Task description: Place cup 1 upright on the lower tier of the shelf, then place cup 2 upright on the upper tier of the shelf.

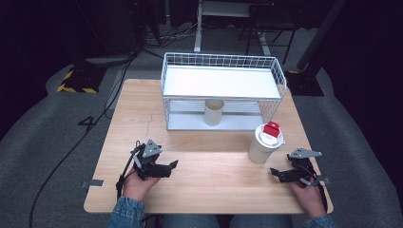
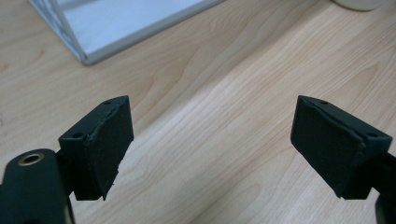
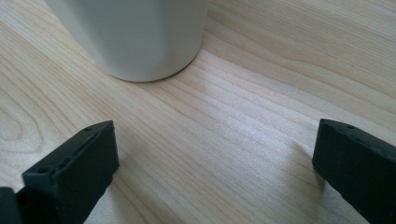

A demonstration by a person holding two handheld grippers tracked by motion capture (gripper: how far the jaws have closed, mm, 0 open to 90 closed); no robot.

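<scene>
A white lidded cup [image 1: 264, 142] with a red piece on its lid stands on the wooden table [image 1: 209, 185], right of centre. A beige cup [image 1: 214, 112] stands upright on the lower shelf of a white wire rack [image 1: 223, 80]. My left gripper [image 1: 172, 166] rests low at the front left, pointing right; its jaws stand apart over bare wood [image 2: 210, 140]. My right gripper [image 1: 274, 172] lies at the front right, pointing left, just below the white cup. In the right gripper view the cup's base [image 3: 135, 37] is ahead of the open gripper [image 3: 215, 158], which has nothing between its jaws.
The rack's lower shelf corner [image 2: 121, 23] lies ahead of the left gripper. Bare tabletop stretches between the two grippers. Beyond the table are dark floor, cables and stands; the table's front edge is close to both hands.
</scene>
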